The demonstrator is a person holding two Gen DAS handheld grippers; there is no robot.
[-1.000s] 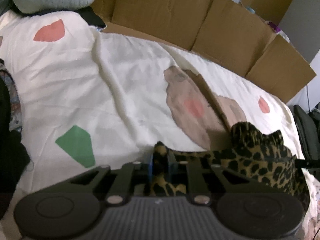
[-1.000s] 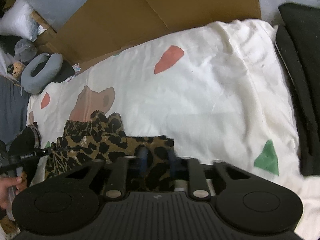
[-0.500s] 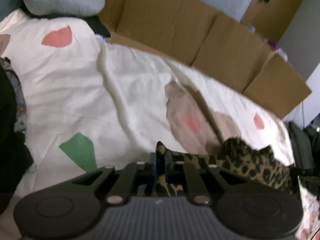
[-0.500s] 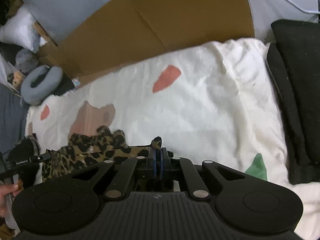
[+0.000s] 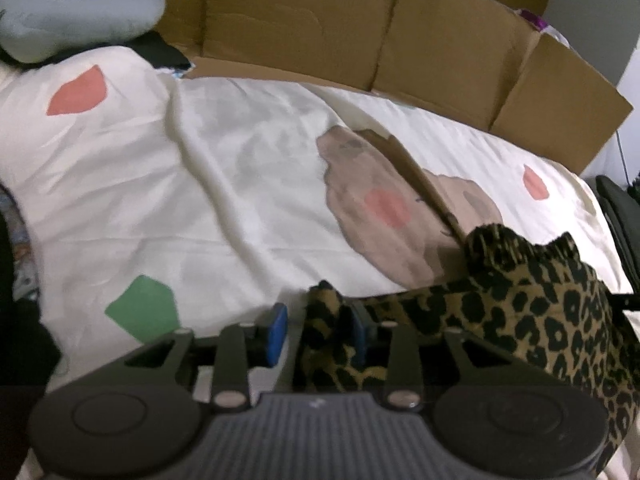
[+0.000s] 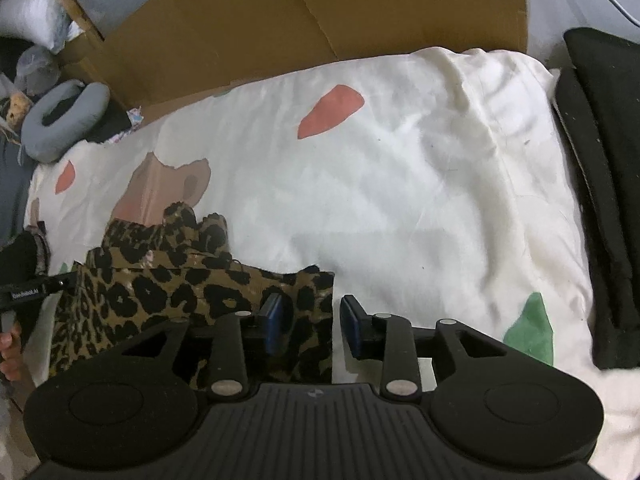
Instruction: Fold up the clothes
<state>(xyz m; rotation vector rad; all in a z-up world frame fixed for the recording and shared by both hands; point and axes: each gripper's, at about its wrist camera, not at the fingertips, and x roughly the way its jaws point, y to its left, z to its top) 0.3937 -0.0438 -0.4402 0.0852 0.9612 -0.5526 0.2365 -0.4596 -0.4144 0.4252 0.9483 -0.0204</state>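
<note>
A leopard-print garment lies bunched on a cream bed sheet with coloured patches. In the left wrist view my left gripper is open, with a corner of the garment lying between its blue pads. In the right wrist view the garment lies at lower left. My right gripper is open, with the garment's right edge between its blue pads, resting on the sheet.
Cardboard panels line the far side of the bed. A grey neck pillow lies at the far left corner. Black folded fabric lies along the right edge. Dark clothes sit at the left.
Both grippers were shut on the leopard garment half a second ago and have opened. The garment has dropped onto the sheet.
</note>
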